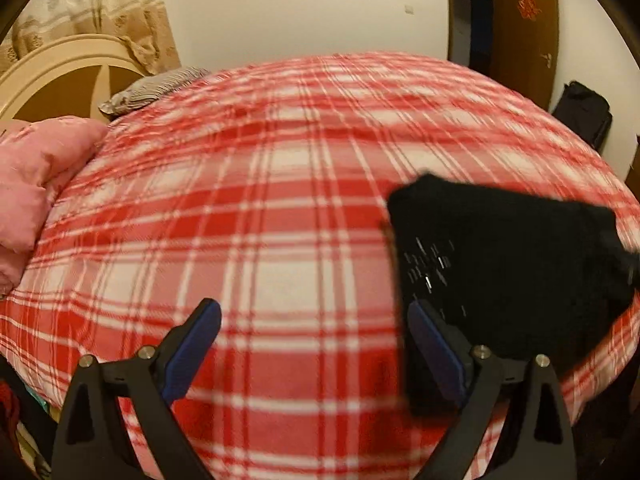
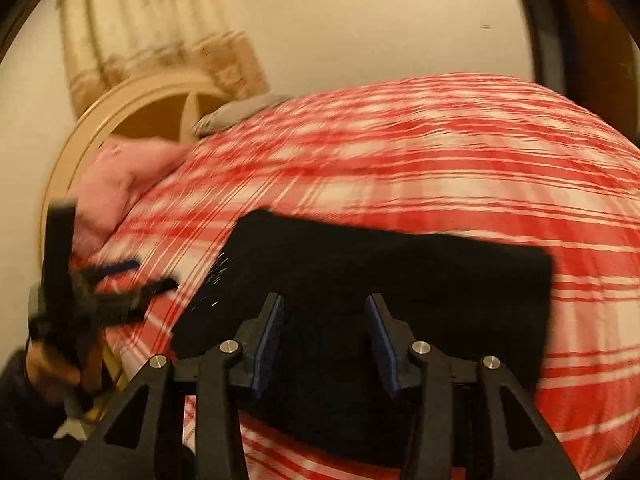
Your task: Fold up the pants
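The black pants [image 1: 504, 264] lie folded into a compact rectangle on the red-and-white plaid bedspread [image 1: 260, 208], at the right of the left wrist view. My left gripper [image 1: 314, 316] stands open over bare bedspread, its right finger at the pants' left edge. In the right wrist view the folded pants [image 2: 400, 280] fill the middle. My right gripper [image 2: 325, 312] hovers open just above them, nothing between its blue pads. The left gripper [image 2: 120, 280] shows blurred at the left, held by a hand.
A pink quilt [image 1: 36, 184] is bunched at the left by the cream headboard [image 1: 52, 76], with a grey pillow [image 1: 152, 88] behind. A brown door [image 1: 520, 28] and a dark bag [image 1: 584, 116] stand at the far right. The bed's near edge curves below the grippers.
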Available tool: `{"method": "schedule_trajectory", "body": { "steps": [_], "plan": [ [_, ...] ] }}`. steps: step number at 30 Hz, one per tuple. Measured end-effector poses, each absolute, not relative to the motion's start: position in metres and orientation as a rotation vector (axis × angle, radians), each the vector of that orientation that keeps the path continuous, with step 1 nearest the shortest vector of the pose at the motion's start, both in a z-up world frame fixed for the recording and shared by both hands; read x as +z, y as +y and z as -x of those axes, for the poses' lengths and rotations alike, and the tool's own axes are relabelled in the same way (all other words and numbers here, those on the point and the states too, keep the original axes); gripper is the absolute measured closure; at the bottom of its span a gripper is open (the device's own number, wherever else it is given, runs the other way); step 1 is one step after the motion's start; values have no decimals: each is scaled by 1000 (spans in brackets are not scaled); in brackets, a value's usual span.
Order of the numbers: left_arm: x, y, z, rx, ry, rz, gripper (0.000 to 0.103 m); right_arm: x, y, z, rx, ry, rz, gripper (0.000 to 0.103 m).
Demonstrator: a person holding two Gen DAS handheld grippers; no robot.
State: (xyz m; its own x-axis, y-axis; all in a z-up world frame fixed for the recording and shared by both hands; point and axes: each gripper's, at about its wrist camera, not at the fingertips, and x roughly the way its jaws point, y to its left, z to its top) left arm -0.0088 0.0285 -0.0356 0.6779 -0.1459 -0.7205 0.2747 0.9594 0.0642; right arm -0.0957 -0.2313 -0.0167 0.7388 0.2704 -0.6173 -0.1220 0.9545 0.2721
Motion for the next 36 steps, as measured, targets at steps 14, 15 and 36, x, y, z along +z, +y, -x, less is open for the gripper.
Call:
{"method": "schedule_trajectory", "body": {
  "steps": [14, 15, 36],
  "plan": [
    [-59, 3, 13, -302, 847, -247, 6, -46, -204, 109, 355, 834, -169, 58],
    [-56, 4, 11, -305, 846, -245, 6, -36, -209, 110, 343, 799, -165, 58],
    [-47, -50, -64, -373, 907, -200, 3, -18, -321, 99, -33, 654, -340, 58]
  ]
}}
